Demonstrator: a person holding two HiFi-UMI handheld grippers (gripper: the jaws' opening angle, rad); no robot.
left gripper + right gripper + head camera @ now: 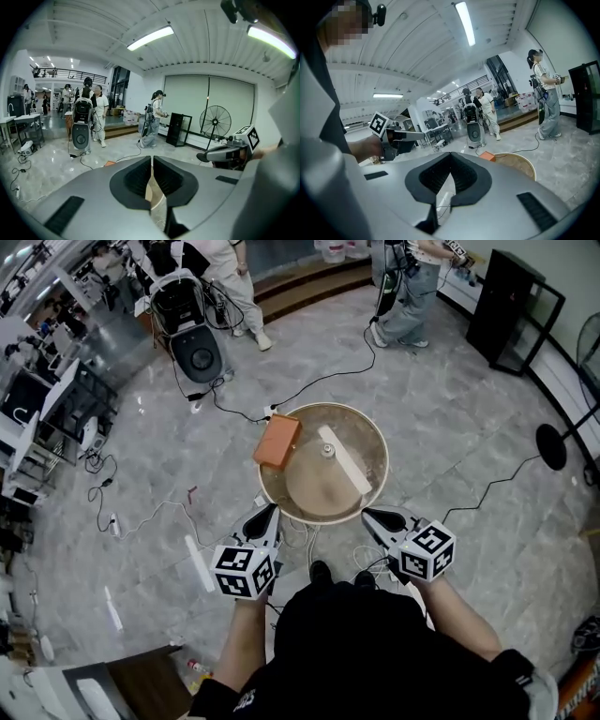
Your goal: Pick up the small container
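The floor (441,427) was grey marbled stone in a large hall. A round tan table (375,442) stood on it, straight ahead of both claws.

The left claw (270,512) had its jaws pressed together with nothing between them, the tips at the table's near left rim. The right claw (368,515) was likewise closed and empty, its tips at the near right rim.

The small container (327,450) stood at the middle of the table, ahead of both claws and between their lines. It was too small to make out further. A white strip (349,465) lay slantwise just beside it, ahead of the right claw. An orange block (277,441) sat ahead of the left claw, overhanging the table's far left edge.

Beyond the table, black cables (361,362) trailed across the floor towards a speaker (197,352) on a stand and towards people (408,296) standing at the far side. A black cabinet (511,310) and a fan (551,446) stood off to the right of the right claw. Desks (37,427) lined the room to the left of the left claw.
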